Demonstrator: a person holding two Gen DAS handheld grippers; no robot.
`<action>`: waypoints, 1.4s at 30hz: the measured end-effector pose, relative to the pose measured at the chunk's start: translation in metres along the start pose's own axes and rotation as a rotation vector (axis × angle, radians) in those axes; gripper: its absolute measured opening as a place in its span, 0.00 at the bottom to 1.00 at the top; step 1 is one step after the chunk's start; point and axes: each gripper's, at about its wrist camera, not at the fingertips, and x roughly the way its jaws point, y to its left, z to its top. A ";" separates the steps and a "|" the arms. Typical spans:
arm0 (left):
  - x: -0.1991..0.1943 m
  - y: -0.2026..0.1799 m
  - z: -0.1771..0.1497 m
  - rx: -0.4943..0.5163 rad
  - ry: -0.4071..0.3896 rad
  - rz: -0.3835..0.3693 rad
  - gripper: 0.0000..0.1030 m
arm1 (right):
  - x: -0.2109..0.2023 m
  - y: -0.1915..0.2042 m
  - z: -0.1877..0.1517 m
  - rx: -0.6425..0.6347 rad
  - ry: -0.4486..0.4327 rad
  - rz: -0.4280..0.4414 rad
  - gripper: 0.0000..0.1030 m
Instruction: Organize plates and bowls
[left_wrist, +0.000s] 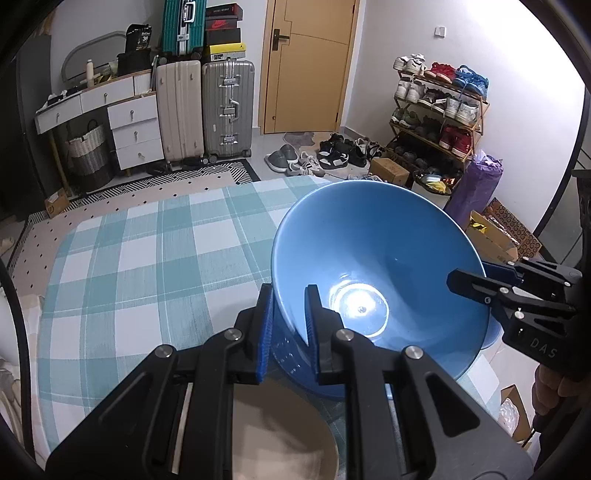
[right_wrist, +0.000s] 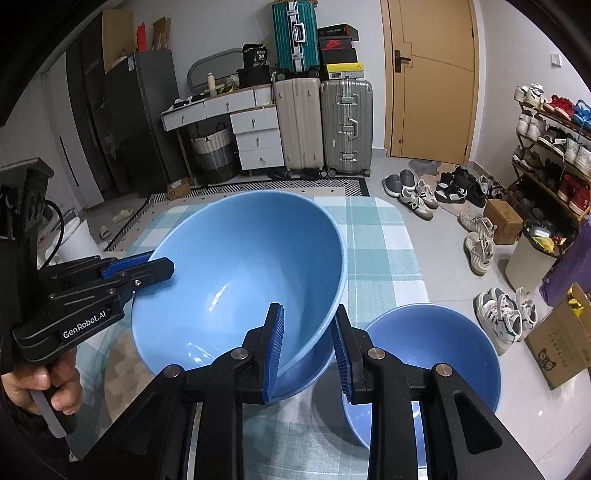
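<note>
Over checked tablecloth (left_wrist: 147, 258), left gripper (left_wrist: 289, 325) and right gripper (right_wrist: 307, 350) each clamp the large blue bowl's (right_wrist: 240, 266) rim; a smaller blue bowl (right_wrist: 443, 354) sits just right of the right gripper.

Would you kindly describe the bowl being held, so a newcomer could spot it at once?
On the checked tablecloth are two blue bowls. The large bowl is tilted, pinched at opposite rims by the left gripper and right gripper; the smaller bowl beside it is untouched.

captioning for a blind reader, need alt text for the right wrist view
Two handheld grippers, right gripper and left gripper, clamp opposite rims of a large blue glossy bowl above a teal checked tablecloth. A smaller blue bowl sits beside it.
</note>
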 end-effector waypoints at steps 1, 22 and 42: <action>0.003 0.003 -0.002 -0.001 0.002 0.000 0.13 | 0.002 0.000 -0.001 -0.001 0.003 0.001 0.26; 0.069 0.028 -0.025 -0.009 0.052 0.026 0.13 | 0.051 0.000 -0.017 -0.024 0.059 -0.011 0.26; 0.106 0.023 -0.042 0.038 0.068 0.078 0.13 | 0.077 0.010 -0.034 -0.109 0.080 -0.126 0.26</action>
